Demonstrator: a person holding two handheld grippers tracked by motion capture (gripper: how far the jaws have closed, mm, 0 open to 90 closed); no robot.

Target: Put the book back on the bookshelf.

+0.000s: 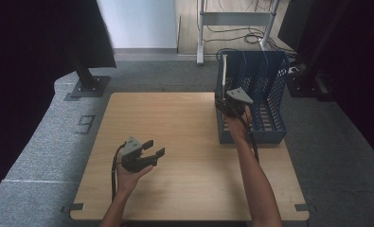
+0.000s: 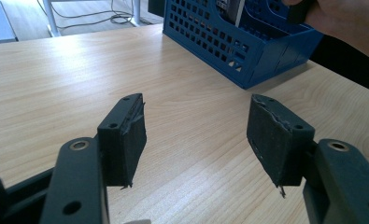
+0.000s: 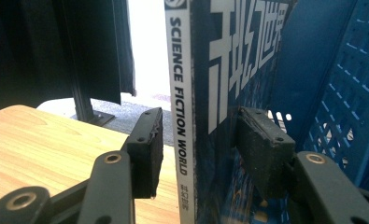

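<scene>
Your right claw straddles the upright magazine in the blue file rack, jaws slack, since the rack props it; your left claw waits wide, empty.

Two bare forearms, no sleeves. Each hand carries a black two-jaw gripper. The left gripper and right gripper are each topped by a grey three-cornered plate, with a black cable trailing behind the jaws. Behind each rough, frayed-edged black pad sits a matt black arm bearing a brass-ringed screw hole.
</scene>
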